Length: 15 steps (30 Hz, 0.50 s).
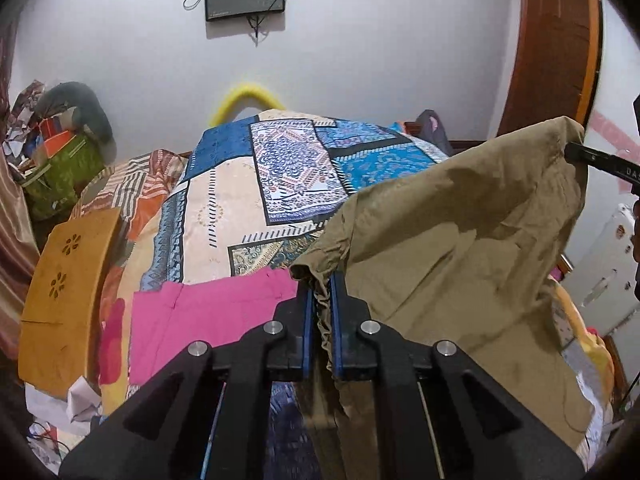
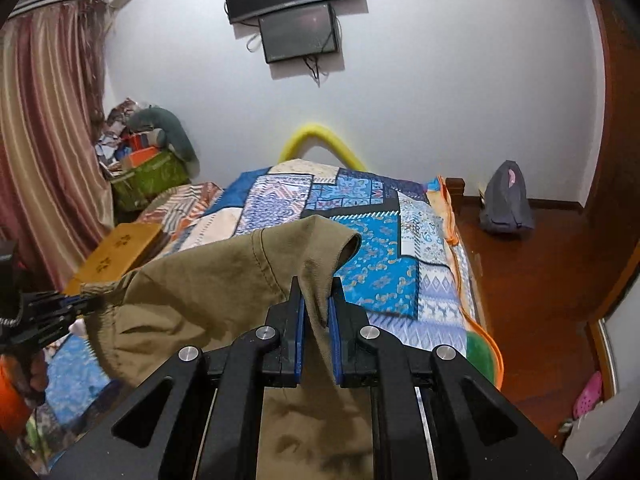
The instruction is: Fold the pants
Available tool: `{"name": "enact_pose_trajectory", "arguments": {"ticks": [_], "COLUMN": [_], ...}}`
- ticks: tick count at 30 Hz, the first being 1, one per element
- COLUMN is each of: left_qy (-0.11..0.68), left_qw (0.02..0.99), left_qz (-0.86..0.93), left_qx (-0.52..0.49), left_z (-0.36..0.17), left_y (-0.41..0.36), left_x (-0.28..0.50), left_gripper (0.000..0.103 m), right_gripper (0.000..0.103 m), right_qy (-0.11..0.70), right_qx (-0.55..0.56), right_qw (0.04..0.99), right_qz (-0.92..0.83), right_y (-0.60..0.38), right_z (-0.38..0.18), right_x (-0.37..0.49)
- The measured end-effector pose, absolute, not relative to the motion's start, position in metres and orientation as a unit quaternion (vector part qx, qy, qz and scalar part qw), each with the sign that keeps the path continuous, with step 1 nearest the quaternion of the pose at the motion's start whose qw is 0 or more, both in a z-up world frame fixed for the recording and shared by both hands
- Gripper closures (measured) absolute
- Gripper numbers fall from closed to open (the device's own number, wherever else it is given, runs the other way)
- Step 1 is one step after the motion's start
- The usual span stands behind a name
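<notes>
The olive-brown pants [image 1: 452, 240] hang in the air above the bed, stretched between both grippers. My left gripper [image 1: 322, 280] is shut on one gathered end of the waistband. My right gripper [image 2: 316, 284] is shut on the other corner of the pants [image 2: 208, 292]. The right gripper's tip [image 1: 576, 152] shows at the right edge of the left wrist view, and the left gripper [image 2: 86, 302] shows at the left of the right wrist view. The lower part of the pants hangs down below both grippers, out of sight.
The bed carries a blue patchwork cover [image 2: 372, 248]. A pink garment [image 1: 208, 320] lies on it near the left gripper. A wooden box [image 1: 68, 296] and a green bag [image 1: 60, 176] sit at the left. A grey backpack [image 2: 506, 200] stands on the wooden floor.
</notes>
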<state>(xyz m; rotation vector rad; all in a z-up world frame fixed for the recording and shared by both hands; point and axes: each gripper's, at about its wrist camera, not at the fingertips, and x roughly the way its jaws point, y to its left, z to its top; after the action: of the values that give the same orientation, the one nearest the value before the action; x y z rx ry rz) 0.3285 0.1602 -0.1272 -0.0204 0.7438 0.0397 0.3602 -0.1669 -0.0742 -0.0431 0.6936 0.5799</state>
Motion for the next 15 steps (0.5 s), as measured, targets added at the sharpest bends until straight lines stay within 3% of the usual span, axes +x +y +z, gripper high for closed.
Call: {"name": "enact_pose_trajectory", "arguments": {"ticks": [15], "left_qy": [0.375], "left_qw": [0.927], "left_qz": [-0.003], "left_qx": [0.026], "left_z": [-0.121], "left_y": [0.115], "left_x": [0.226], "left_gripper": [0.095], "right_gripper": [0.094], "right_qy": [0.357], "right_qx": [0.045], "right_qw": [0.893], "right_qz": [0.271], "right_y": [-0.218], "right_z": [-0.089], "right_x": [0.255]}}
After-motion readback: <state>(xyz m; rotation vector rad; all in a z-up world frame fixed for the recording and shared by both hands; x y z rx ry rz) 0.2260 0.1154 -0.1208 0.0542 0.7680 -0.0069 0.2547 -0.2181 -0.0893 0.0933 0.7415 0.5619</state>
